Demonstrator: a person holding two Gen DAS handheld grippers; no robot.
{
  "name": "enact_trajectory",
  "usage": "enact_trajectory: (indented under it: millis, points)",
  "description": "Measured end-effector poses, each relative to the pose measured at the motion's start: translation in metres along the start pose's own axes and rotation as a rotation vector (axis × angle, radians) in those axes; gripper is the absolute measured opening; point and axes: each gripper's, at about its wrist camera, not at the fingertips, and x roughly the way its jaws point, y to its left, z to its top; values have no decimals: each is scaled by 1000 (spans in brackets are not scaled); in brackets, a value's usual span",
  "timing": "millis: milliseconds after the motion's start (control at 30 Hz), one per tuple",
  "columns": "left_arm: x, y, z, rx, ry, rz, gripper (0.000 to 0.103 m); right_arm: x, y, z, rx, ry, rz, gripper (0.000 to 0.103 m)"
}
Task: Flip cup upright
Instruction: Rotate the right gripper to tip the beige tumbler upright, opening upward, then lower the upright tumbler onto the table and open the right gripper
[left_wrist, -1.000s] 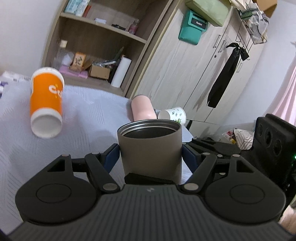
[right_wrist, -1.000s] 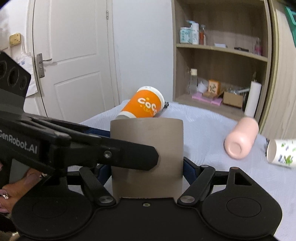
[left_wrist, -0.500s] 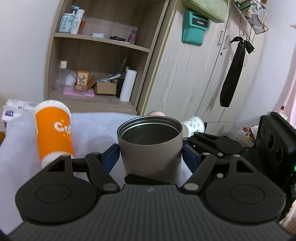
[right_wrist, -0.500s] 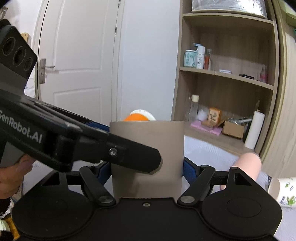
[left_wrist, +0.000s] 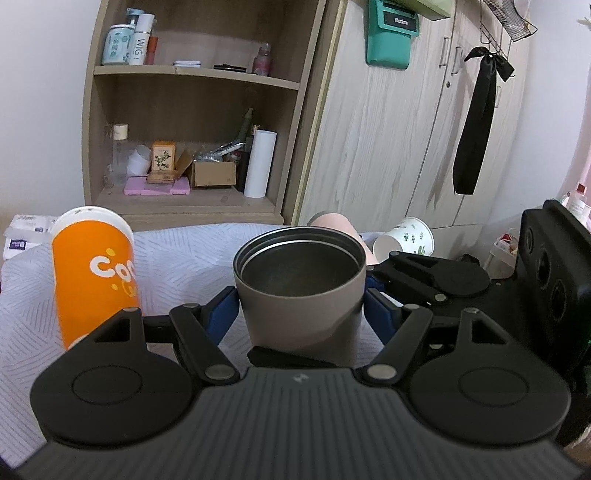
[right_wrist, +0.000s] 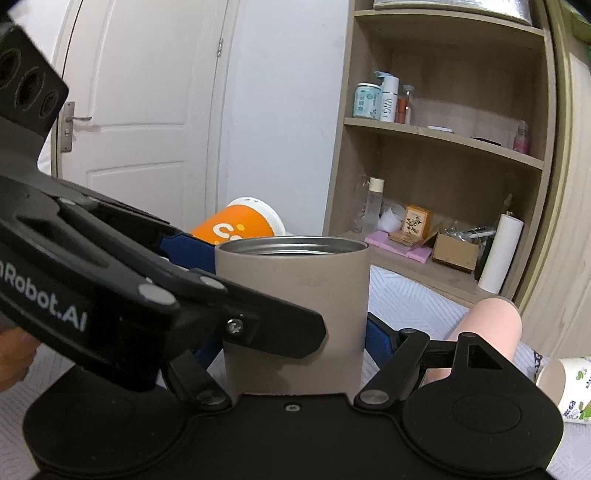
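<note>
White patterned cloth covered the surface in front of you, which may have been a bed or a table; behind it stood a wooden shelf unit (left_wrist: 192, 122), a wardrobe (left_wrist: 388, 147) and a white door (right_wrist: 140, 110).

Both tools gripped the same taupe metal cup (left_wrist: 299, 288). Your left tool (left_wrist: 299, 314) clamped its blue pads against the cup's sides, and your right tool (right_wrist: 295, 332) did the same from another angle, so the two tools crossed at the cup. The cup's long axis stood vertical, mouth up, directly ahead of each tool and touching both. Whether its base touched the cloth could not be told. It looked matte outside, with a dark steel lining and a thin rim.

By the look of it, the flip was done, and setting the cup down and letting go would come next.

Nearby lay an orange cup (left_wrist: 94, 280), a pink cup (right_wrist: 484, 332) on its side, and a white leaf-print paper cup (left_wrist: 406, 240) on its side.
</note>
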Motion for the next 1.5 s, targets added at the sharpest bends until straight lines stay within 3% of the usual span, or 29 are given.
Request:
enact_trajectory:
  millis: [267, 400, 633, 800, 1033, 1367, 1500]
  points:
    - [3, -13, -1, 47, -7, 16, 73, -2, -6, 2, 29, 32, -5, 81]
    - [5, -9, 2, 6, 24, -35, 73, -3, -1, 4, 17, 66, -36, 82]
    - [6, -25, -2, 49, 35, -2, 73, -11, -1, -4, 43, 60, -57, 83]
    - [7, -28, -5, 21, 36, 18, 74, -16, -6, -7, 80, 69, -65, 90]
    - [-14, -24, -9, -61, 16, 17, 75, -30, -7, -12, 115, 74, -90, 92]
    - [-69, -34, -19, -114, -20, 118, 75, -87, 16, -18, 161, 37, -206, 92]
    - [-88, -46, -21, -93, -18, 231, 75, -109, 23, -12, 202, 46, -258, 92]
